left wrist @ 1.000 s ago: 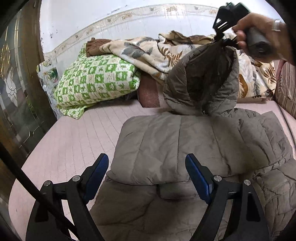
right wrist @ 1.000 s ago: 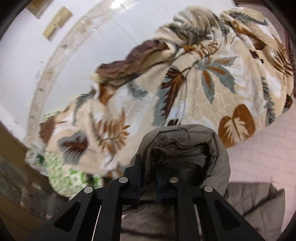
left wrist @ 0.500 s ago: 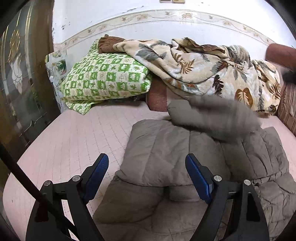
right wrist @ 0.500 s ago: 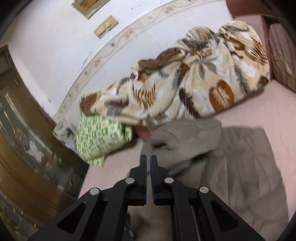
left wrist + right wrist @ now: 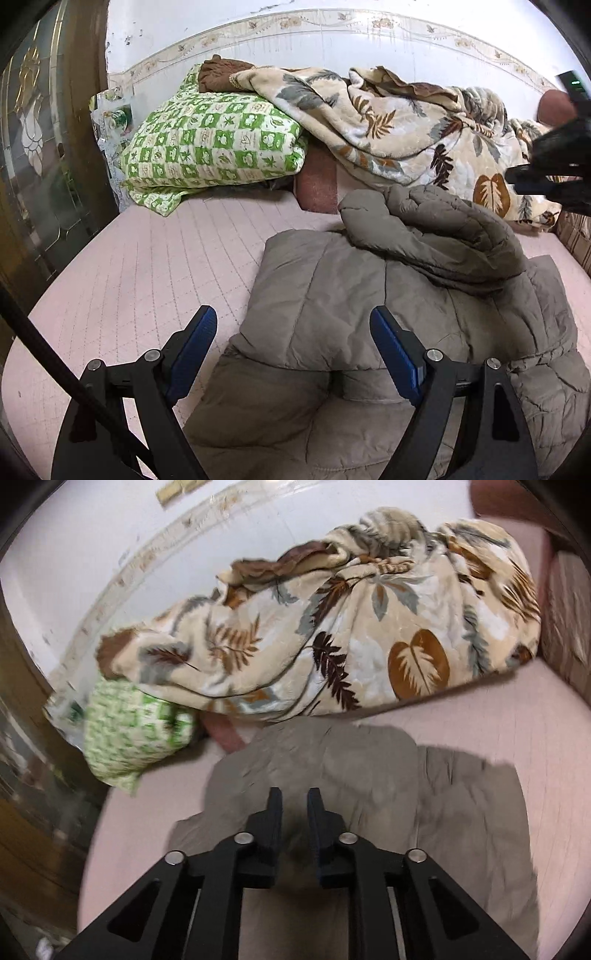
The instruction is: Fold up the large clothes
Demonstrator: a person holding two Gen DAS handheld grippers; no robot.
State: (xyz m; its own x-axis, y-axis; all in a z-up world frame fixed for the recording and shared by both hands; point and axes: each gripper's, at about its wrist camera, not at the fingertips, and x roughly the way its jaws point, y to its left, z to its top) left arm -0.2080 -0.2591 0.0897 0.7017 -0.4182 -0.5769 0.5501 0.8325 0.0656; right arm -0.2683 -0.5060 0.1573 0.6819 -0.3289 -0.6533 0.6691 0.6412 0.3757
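While the left claw (image 5: 293, 354) stands spread above the near part of the grey-brown quilted padded jacket (image 5: 332, 295), the right claw (image 5: 294, 805) is nearly pressed together, pinching nothing. Jacket lies on the pink quilted bed (image 5: 147, 266), hood folded over. Far side: leaf-patterned beige blanket (image 5: 388, 125), green checked pillow (image 5: 210, 147).

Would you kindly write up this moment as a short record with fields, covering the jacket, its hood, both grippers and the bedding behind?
surface: pink mattress
garment: grey padded jacket, partly folded, lying flat
hood: hood flopped forward onto the jacket's body, not held
left gripper: left gripper wide open over the jacket's near edge, holding nothing
right gripper: right gripper nearly shut, empty, above the jacket
bedding: green checked pillow and leaf-print blanket against the wall
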